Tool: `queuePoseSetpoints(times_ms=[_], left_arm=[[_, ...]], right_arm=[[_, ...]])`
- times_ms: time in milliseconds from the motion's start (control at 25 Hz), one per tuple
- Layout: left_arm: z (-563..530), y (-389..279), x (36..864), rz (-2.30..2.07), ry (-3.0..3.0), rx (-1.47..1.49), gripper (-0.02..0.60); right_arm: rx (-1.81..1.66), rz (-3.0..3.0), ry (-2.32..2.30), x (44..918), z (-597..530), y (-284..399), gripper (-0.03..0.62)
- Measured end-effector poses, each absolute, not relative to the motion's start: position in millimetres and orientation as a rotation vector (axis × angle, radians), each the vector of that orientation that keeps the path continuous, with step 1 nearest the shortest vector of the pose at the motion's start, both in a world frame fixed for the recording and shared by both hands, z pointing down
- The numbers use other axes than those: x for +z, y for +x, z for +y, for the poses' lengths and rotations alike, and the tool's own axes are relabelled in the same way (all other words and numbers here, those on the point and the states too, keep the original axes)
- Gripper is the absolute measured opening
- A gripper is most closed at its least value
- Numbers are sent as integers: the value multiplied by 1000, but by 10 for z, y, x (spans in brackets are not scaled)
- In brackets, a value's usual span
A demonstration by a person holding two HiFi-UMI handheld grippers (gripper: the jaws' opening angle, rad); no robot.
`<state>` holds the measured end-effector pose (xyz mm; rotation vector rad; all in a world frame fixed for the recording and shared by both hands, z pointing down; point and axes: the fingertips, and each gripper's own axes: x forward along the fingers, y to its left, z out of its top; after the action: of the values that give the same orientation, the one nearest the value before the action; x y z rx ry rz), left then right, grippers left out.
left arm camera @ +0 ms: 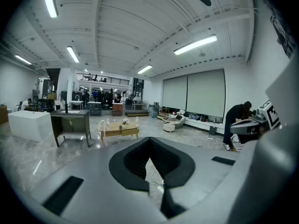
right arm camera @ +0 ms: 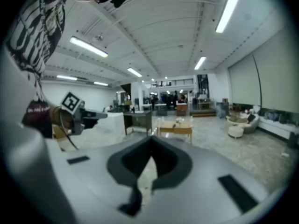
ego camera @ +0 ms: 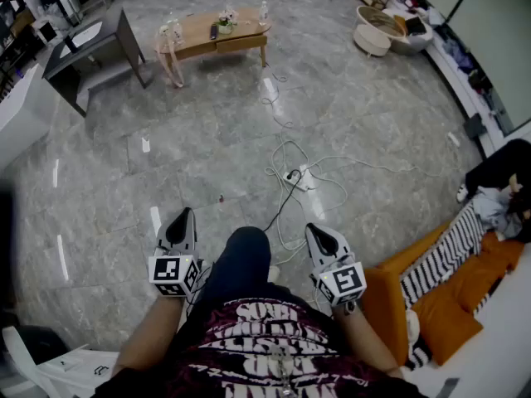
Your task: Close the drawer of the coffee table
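Observation:
The light wooden coffee table (ego camera: 217, 33) stands far off across the stone floor, with bottles and a small plant on top. Its drawer front (ego camera: 242, 44) faces me and seems to stick out a little. The table is also small in the left gripper view (left arm camera: 119, 129) and in the right gripper view (right arm camera: 176, 129). I hold both grippers low by my knees, pointing toward the table. My left gripper (ego camera: 183, 215) is shut and empty. My right gripper (ego camera: 314, 230) is shut and empty too. Neither is near the table.
A dark grey desk (ego camera: 91, 46) stands left of the table. White cables and a power strip (ego camera: 299, 177) lie on the floor between me and the table. An orange sofa with striped cloth (ego camera: 452, 293) is at my right. Round pale seats (ego camera: 375, 30) sit far right.

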<state>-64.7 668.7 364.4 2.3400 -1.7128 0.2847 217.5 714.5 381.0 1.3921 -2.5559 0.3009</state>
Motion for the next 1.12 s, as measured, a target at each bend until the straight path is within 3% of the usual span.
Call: queuePoseSetpoints(times_ms=[720,1120], left_arm=[[6252,-1247,3113,-1917,2286,247,21],[5589,-2250,3037,-1991,2229,178,21]], right_arm=[[438,-2637,1353,3535,6602,1857,35],[366,-2735,1256,3235,5404,731,35]])
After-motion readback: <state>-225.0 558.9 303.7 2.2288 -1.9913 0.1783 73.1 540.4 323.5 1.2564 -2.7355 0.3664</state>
